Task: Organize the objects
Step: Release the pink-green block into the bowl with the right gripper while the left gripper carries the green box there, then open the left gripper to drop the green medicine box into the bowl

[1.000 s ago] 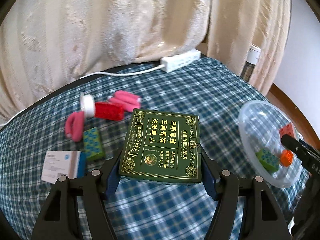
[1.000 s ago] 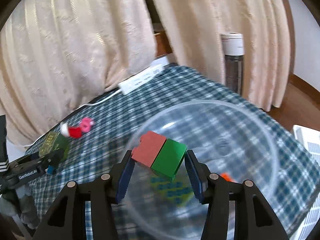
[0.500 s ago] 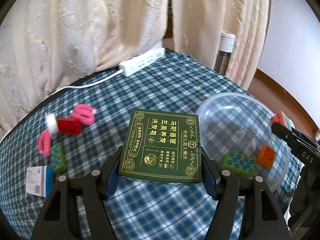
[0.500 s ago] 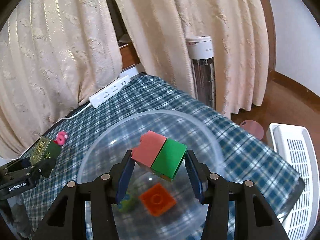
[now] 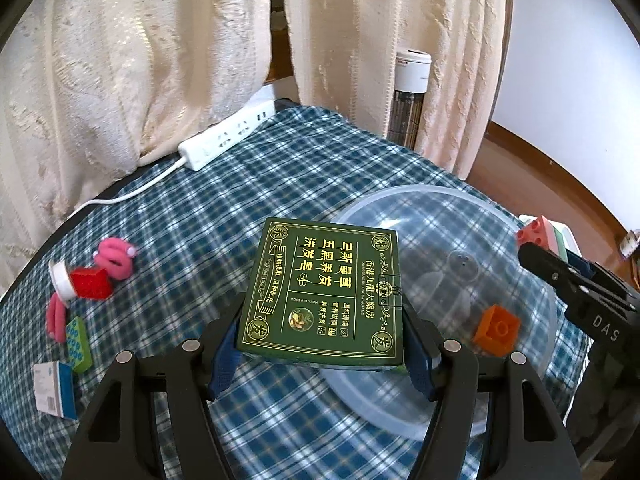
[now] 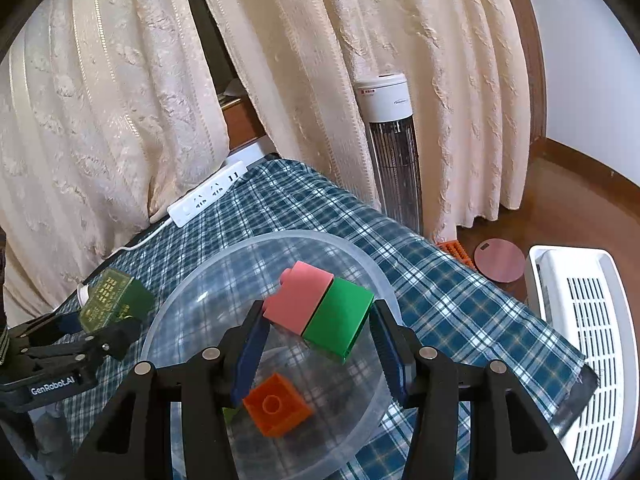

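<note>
My left gripper [image 5: 322, 344] is shut on a dark green box with gold lettering [image 5: 324, 292] and holds it above the left rim of a clear plastic bowl [image 5: 532, 240]. My right gripper [image 6: 318, 344] is shut on a joined pink and green block [image 6: 320, 308], held over the same bowl [image 6: 368, 256]. An orange brick [image 6: 276, 404] lies in the bowl, with a green piece partly hidden behind my left finger. The right gripper also shows in the left wrist view [image 5: 556, 264], at the bowl's right side.
On the checked tablecloth at left lie a red block [image 5: 90, 284], a pink fuzzy toy [image 5: 116, 258], a green dotted brick [image 5: 78, 338] and a white-blue box [image 5: 54, 390]. A white power strip [image 5: 226, 138] sits at the back. A white basket [image 6: 580, 344] and a tower heater [image 6: 390, 148] stand on the floor.
Both grippers swung right. The green box moved from beside the bowl to over its left rim. The pink and green block stays held over the bowl.
</note>
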The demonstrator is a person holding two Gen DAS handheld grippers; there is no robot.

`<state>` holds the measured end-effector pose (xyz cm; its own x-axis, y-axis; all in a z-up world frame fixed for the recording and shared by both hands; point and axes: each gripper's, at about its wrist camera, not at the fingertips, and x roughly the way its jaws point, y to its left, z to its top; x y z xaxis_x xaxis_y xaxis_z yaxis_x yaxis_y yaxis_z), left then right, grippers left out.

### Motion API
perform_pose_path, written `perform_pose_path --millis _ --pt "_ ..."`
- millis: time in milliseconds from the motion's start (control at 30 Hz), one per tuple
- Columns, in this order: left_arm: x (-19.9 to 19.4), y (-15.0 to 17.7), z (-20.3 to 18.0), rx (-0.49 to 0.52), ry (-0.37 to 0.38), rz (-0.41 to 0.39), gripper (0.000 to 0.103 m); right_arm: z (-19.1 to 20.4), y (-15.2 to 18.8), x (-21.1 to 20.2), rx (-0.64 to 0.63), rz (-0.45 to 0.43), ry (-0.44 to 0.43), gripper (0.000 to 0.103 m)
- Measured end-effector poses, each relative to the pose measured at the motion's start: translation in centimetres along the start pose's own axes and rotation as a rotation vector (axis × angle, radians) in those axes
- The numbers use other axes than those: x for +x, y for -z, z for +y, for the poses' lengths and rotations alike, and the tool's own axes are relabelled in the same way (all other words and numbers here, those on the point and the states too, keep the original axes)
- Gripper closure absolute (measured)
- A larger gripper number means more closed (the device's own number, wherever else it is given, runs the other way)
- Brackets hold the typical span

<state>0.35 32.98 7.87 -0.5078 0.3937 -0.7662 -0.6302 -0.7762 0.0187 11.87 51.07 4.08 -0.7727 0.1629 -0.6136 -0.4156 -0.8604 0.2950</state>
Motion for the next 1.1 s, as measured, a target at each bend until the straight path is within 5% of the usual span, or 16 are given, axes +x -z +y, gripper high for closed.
perform_pose_path --millis 267,367,1100 --pt "2.2 -1.1 -0.7 -0.009 0.035 0.048 0.027 0.1 -0.2 0.3 0.002 0.003 -0.004 0.047" --pt "2.2 -0.8 -0.3 -0.016 0.033 0.047 0.027 0.1 -0.3 0.2 0.018 -0.008 -0.001 0.033" --pt "-0.6 2.6 5.1 -0.117 -0.023 0.027 0.027 3.6 0.7 0.2 0.011 0.021 -0.031 0.033"
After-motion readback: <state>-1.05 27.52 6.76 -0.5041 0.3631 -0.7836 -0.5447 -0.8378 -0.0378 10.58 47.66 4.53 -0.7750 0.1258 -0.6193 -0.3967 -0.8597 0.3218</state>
